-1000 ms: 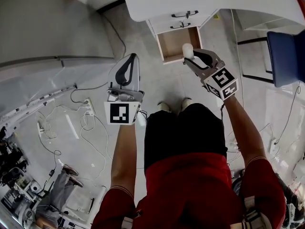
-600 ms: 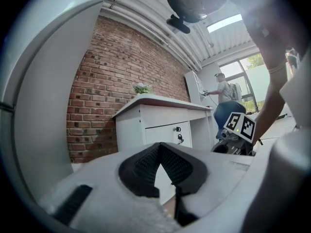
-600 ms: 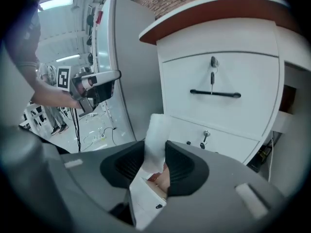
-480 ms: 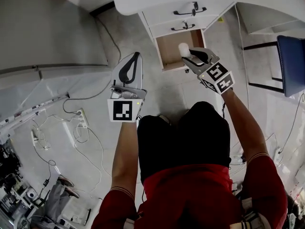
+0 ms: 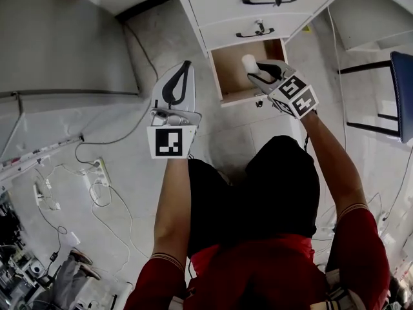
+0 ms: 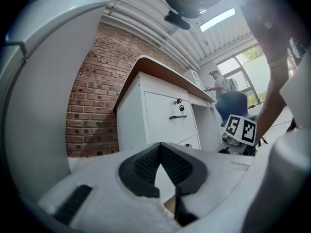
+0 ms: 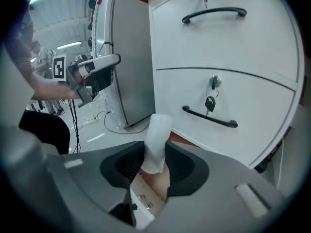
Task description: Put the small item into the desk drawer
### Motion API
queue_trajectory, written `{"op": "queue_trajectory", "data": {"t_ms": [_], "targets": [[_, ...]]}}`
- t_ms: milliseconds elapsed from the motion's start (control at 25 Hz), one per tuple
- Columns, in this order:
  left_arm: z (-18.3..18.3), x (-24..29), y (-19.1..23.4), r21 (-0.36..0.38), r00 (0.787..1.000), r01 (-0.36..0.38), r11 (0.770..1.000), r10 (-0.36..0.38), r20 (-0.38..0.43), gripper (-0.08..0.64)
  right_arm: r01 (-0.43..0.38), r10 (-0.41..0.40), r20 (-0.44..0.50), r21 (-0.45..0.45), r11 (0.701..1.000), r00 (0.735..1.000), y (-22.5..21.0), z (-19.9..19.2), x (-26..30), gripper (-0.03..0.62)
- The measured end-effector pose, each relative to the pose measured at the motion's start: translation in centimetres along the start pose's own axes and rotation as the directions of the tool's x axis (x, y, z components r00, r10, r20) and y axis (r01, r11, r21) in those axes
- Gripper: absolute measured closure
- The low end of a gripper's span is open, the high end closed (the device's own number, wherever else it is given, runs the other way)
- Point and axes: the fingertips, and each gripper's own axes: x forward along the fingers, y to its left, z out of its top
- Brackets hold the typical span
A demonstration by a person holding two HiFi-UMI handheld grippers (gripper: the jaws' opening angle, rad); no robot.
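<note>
The small item [image 5: 249,62] is a white, soft-looking cylinder. My right gripper [image 5: 256,70] is shut on it and holds it upright over the open bottom drawer [image 5: 231,70] of the white desk. In the right gripper view the item [image 7: 156,142] stands up between the black pads [image 7: 180,166], with the drawer's wooden inside [image 7: 156,182] right below. My left gripper [image 5: 186,65] hangs to the left of the drawer above the floor. Its jaws meet at the tips with nothing in them, as the left gripper view [image 6: 159,147] shows.
Two closed drawers with black handles [image 5: 266,0] and a key [image 7: 211,102] sit above the open one. A grey cabinet [image 5: 64,44] stands at the left, cables and a power strip [image 5: 97,173] lie on the floor, and a blue chair [image 5: 404,89] is at the right.
The desk has come closer and lower in the head view. My right gripper has carried the item from the drawer's front edge to over its inside. The left gripper stays beside it.
</note>
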Motion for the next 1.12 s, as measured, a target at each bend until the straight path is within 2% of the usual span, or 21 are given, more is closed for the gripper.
{"op": "queue_trajectory", "data": {"t_ms": [240, 440, 680, 880, 1120], "targets": [[-3.7, 1.5, -0.4, 0.026, 0.998, -0.005, 1.000, 0.004, 0.058, 0.554, 0.002, -0.003, -0.026, -0.033, 0.999, 1.000, -2.1, -3.8, 3.9, 0.445], [-6.0, 1.7, -0.4, -0.002, 0.994, -0.027, 1.000, 0.027, 0.102, 0.554, -0.014, 0.009, -0.060, -0.083, 0.996, 0.998, -3.0, -5.4, 7.2, 0.445], [-8.0, 1.5, 0.3, -0.036, 0.993, -0.055, 0.998, 0.058, 0.102, 0.554, -0.028, 0.019, -0.111, -0.077, 0.997, 0.994, -4.3, -6.9, 10.9, 0.443], [-9.1, 1.8, 0.7, -0.032, 0.993, -0.074, 0.997, 0.076, 0.089, 0.554, -0.024, 0.019, -0.162, -0.028, 0.999, 0.987, -5.2, -8.5, 13.7, 0.443], [-10.0, 2.9, 0.3, -0.064, 0.994, -0.067, 0.996, 0.072, 0.079, 0.554, 0.026, -0.010, -0.215, 0.072, 0.997, 0.977, -6.9, -11.0, 16.2, 0.442]]}}
